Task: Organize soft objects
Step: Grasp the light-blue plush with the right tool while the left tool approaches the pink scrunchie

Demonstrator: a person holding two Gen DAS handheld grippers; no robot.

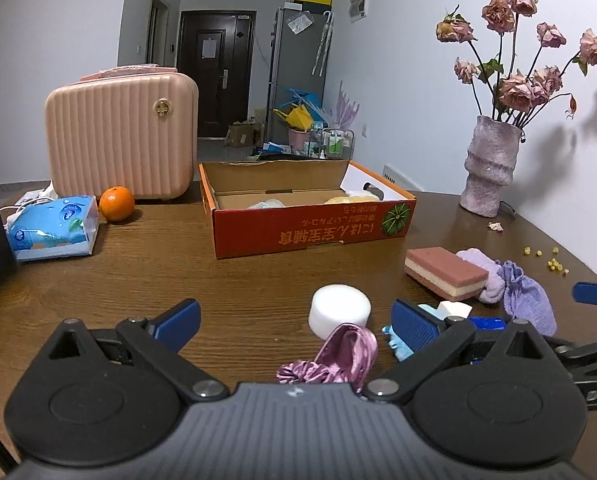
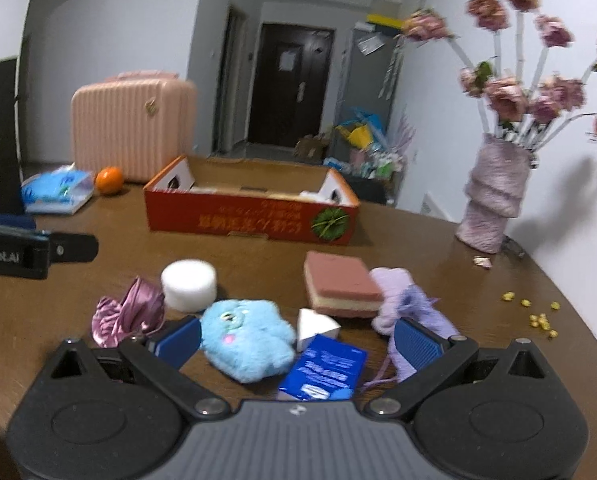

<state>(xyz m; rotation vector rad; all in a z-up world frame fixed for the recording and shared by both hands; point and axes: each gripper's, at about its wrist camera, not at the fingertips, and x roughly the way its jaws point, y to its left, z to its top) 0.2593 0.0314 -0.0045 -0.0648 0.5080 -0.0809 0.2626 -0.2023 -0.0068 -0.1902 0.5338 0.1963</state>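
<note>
An open orange cardboard box [image 1: 310, 228] [image 2: 250, 220] sits mid-table with a few pale soft items inside. My left gripper [image 1: 294, 320] is open; a pink satin scrunchie [image 1: 338, 360] [image 2: 128, 314] lies between its fingers, with a white foam cylinder [image 1: 340, 308] [image 2: 189, 284] just beyond. My right gripper [image 2: 298, 340] is open over a fluffy blue plush [image 2: 246, 340], a blue tissue pack [image 2: 324, 372] and a white foam wedge [image 2: 314, 326]. A pink layered sponge [image 1: 444, 272] [image 2: 342, 284], a lilac sock [image 2: 392, 292] and a lilac drawstring pouch [image 1: 528, 296] lie to the right.
A pink ribbed case [image 1: 122, 140], an orange [image 1: 116, 203] and a blue tissue packet [image 1: 54, 228] stand at the back left. A vase of dried roses [image 1: 488, 168] [image 2: 494, 196] is at the right by the wall, with yellow crumbs [image 2: 538, 316] near the table's curved edge.
</note>
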